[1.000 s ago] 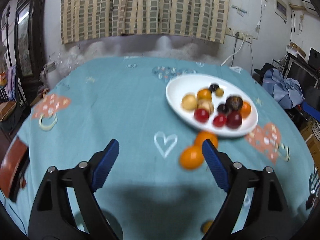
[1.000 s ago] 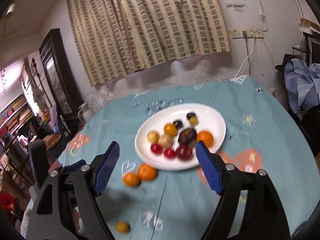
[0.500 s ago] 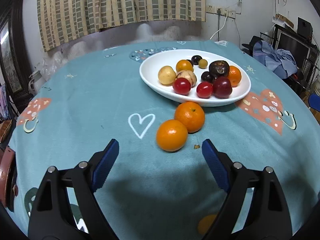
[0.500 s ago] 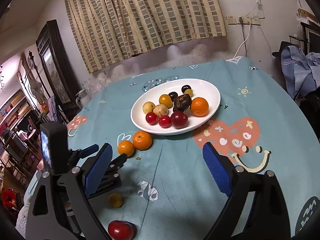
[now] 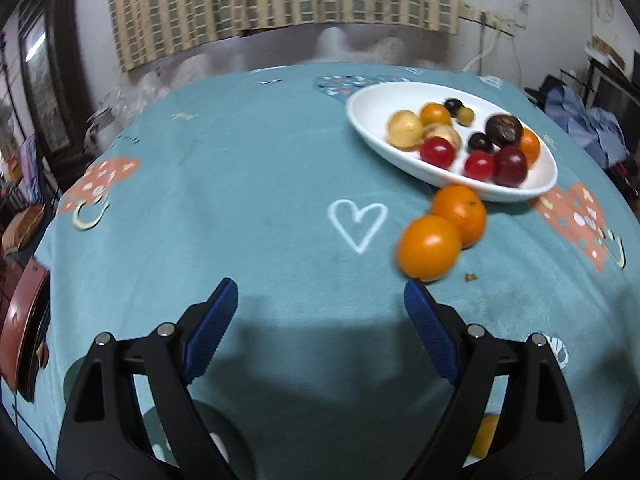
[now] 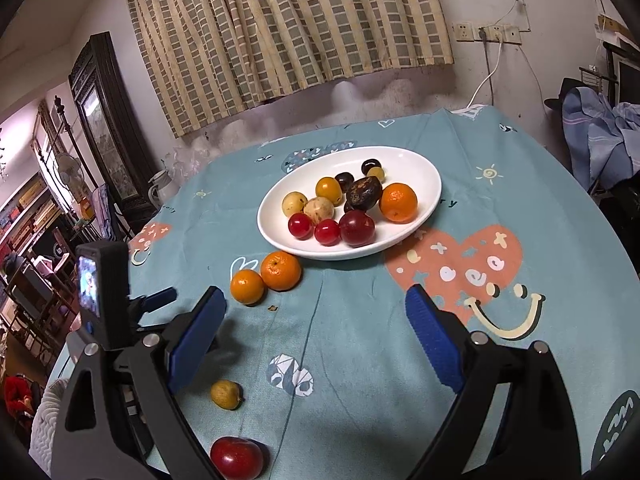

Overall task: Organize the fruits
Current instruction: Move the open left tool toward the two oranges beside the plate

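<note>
A white oval plate point(image 6: 424, 168) point(image 5: 368, 108) holds several small fruits: red, yellow, dark ones and an orange. Two oranges lie loose on the teal cloth just before the plate, the nearer one point(image 5: 429, 247) point(image 6: 247, 286) touching the farther one point(image 5: 460, 211) point(image 6: 281, 270). My left gripper point(image 5: 320, 300) is open and empty, its right fingertip point(image 5: 416, 300) just short of the nearer orange. My right gripper point(image 6: 314, 312) is open and empty above bare cloth. A small yellow fruit point(image 6: 226, 394) and a red apple point(image 6: 236, 457) lie near its left finger. The left gripper's camera block point(image 6: 102, 280) shows at the right wrist view's left.
The round table point(image 6: 560, 216) is covered with a teal cloth printed with hearts and smileys. A brown chair back point(image 5: 20, 320) stands at its left edge. Clothes are piled on furniture point(image 6: 600, 128) to the right. A checked curtain point(image 6: 288, 24) and a wall lie behind.
The left gripper has sunk and swung, so the oranges and plate now sit to its right instead of straight ahead. The right gripper dropped lower; the apple and yellow fruit came into its view.
</note>
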Motion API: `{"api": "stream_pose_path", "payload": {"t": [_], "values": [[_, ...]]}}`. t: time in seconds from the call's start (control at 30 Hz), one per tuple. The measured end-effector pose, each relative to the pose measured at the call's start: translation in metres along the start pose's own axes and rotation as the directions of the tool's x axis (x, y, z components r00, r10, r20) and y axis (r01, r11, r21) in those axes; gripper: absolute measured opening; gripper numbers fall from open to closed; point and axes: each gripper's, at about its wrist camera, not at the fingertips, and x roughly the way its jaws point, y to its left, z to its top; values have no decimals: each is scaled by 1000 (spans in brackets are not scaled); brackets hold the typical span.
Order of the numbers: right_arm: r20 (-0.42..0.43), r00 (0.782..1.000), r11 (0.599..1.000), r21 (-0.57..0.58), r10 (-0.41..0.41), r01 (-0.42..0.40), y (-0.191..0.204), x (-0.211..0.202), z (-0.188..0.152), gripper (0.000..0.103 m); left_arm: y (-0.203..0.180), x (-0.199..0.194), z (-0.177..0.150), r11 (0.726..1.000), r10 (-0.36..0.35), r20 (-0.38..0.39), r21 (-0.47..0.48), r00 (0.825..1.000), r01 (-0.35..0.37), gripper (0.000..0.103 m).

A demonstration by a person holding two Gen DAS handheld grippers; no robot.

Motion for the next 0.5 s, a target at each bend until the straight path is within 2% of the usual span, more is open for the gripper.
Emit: {"api": "stream_pose_path", "payload": {"t": [0.07,0.17,0.33,0.4,0.5], "values": [[-1,1000,1000,0,-2,2,-1,0,1,92,2,-6,2,999,-47,18,-21,999,48,87],[-8,1000,1000,-3,-6,6,-1,2,0,92,-11,-10,4,994,-105,45,8,993,105,87],[-24,1000,1000,-14,-18,17,0,6,-2,92,-34,0,15,996,-74,70,61,995,70,87],[-27,999,1000,-15,-19,18,0,7,-2,92,-37,7,18,998,-28,62,64,998,24,88],[-31,999,1000,-12,-17,16,-1,8,-2,92,-27,13,18,999,5,26,39,1000,-6,88]]}}
